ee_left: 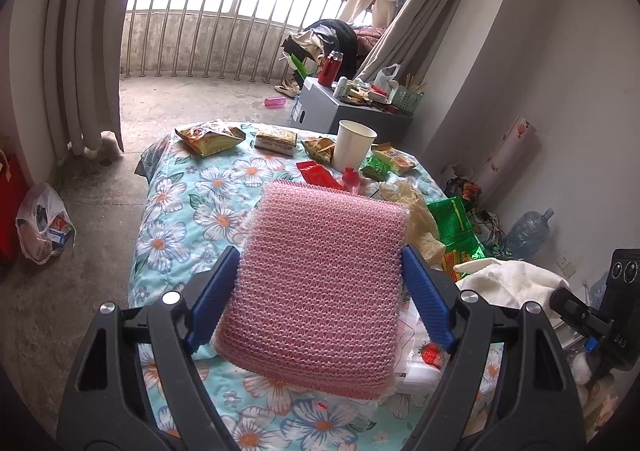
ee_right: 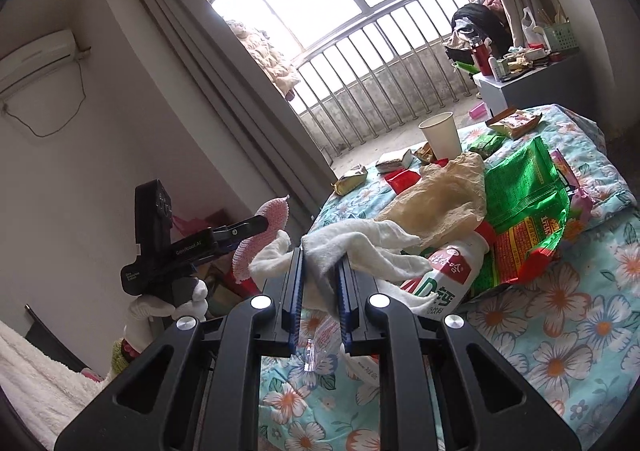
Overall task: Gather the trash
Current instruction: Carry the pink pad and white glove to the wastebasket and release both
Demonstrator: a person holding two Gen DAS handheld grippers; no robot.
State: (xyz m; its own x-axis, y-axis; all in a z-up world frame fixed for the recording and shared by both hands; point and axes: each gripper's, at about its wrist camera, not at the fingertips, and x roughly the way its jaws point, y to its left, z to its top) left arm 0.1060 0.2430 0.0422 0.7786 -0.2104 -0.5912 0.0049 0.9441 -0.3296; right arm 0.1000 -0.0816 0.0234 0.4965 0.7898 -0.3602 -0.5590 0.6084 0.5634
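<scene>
**Two items in hand, most of the bed still littered**

The left gripper [ee_left: 320, 287] stood wide, its blue pads pressed on either side of a pink pad [ee_left: 320, 267] held above the quilt [ee_left: 180, 211]. The right gripper [ee_right: 320, 287] was nearly closed, pinching a white cloth [ee_right: 352, 247] whose folds draped over a white bottle [ee_right: 440, 275] lying on the quilt. In the right view the left gripper showed off to the side, gripped by a gloved hand [ee_right: 188, 301].

Collection looked barely begun. Wrappers were still spread over the far end of the bed: a gold bag [ee_left: 210, 137], a sandwich pack [ee_left: 276, 139], a red wrapper [ee_left: 318, 175] and small green packets [ee_left: 376, 167]. Nearer lay a large green bag [ee_right: 520, 203] and a crumpled tan sheet [ee_right: 444, 191], touching each other.

A paper cup [ee_left: 354, 145] stood upright among the wrappers; its inside could not be seen. On the floor beside the bed sat a plastic bag [ee_left: 44, 227] already holding some boxes and packets, perhaps the trash bag, though that was only a guess. A green basket [ee_left: 406, 101] on the grey cabinet held sticks.
</scene>
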